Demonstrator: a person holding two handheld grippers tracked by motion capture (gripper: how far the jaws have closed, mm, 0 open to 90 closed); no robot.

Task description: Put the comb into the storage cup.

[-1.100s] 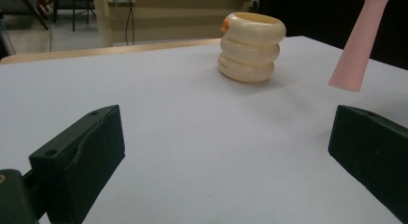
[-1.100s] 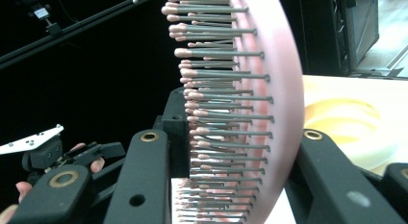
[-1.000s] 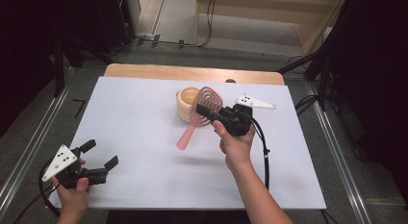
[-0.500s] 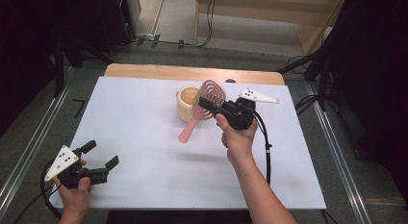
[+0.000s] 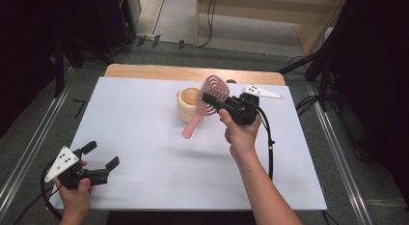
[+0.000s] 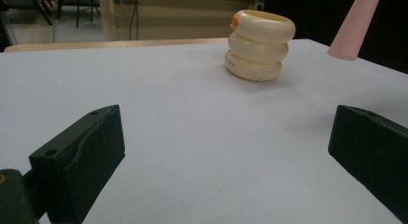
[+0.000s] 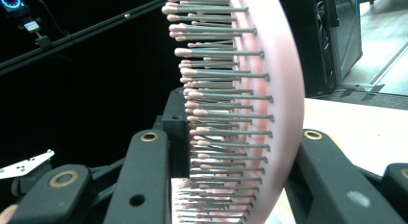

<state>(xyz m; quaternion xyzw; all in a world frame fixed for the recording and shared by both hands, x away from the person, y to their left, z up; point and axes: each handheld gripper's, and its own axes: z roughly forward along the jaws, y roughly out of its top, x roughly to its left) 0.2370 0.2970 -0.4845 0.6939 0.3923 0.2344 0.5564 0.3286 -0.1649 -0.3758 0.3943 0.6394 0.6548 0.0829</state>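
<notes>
The left gripper point(image 5: 100, 158) rests low at the near left corner of the table point(image 5: 144, 114), jaws spread wide, hand around its body; the right gripper point(image 5: 211, 100) is raised above mid-table, jaws clamped, forearm reaching from the near edge.

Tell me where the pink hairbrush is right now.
In the high view the pink hairbrush is right of centre at the table's far side, clamped by its head in the right gripper, handle slanting down past the cream ribbed cup.
</notes>
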